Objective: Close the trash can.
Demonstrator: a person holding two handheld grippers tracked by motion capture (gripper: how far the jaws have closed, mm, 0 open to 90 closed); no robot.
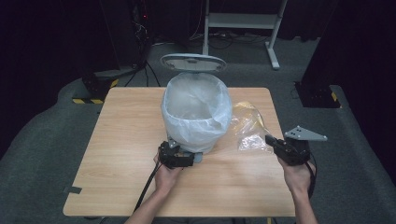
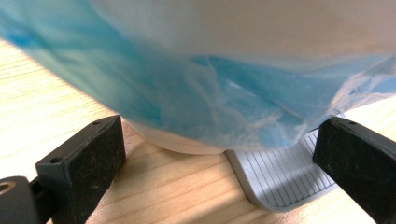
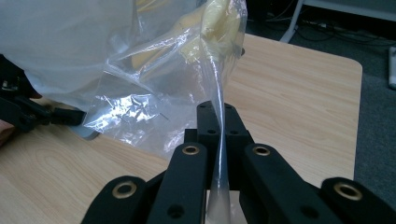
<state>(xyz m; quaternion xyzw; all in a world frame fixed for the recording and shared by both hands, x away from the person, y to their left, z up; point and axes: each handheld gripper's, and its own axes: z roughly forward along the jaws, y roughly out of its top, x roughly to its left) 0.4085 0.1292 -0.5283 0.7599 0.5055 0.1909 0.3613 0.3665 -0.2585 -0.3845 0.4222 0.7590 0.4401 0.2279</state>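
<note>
A pedal bin (image 1: 196, 109) lined with a white bag stands mid-table, its lid (image 1: 193, 62) raised. My left gripper (image 1: 189, 158) sits at the bin's front base. In the left gripper view it (image 2: 215, 135) is open, one jaw on each side of the bin's foot, with the grey ribbed pedal (image 2: 280, 177) beside the right jaw. To the right of the bin, my right gripper (image 1: 270, 140) is shut on a clear plastic bag (image 1: 247, 126). In the right gripper view a thin fold of that bag (image 3: 154, 107), which holds something yellowish (image 3: 219, 18), is pinched in the gripper (image 3: 218, 112).
The wooden table (image 1: 126, 140) has bare surface left of the bin and along the front edge. Behind the table are a white metal stand (image 1: 243, 21) and cables on the grey floor. A dark post base (image 1: 317, 95) stands off the right corner.
</note>
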